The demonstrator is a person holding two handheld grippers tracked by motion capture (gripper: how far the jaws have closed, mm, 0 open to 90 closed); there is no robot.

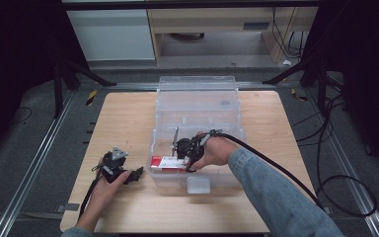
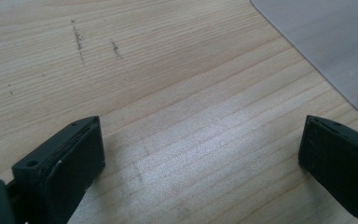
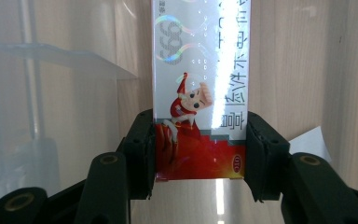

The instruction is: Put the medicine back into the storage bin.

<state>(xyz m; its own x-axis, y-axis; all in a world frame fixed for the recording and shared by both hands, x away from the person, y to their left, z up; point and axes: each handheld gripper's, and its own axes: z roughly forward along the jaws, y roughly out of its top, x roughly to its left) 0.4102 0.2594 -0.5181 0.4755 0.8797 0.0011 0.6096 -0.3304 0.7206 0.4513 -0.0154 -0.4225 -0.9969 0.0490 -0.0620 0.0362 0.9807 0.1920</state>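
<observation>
Right tongs [image 3: 200, 154]: clenched on the red-and-white box [image 3: 199, 93], both pads pressed flat to its long sides; in the high view they reach down into the clear bin [image 1: 197, 98].
Box: inside the bin, low at its front left corner.
Left tongs [image 2: 200, 158]: released, jaws wide apart with nothing between them, over bare table [image 2: 168, 70] just left of the bin.
Bin lid: open, leaning back.
</observation>
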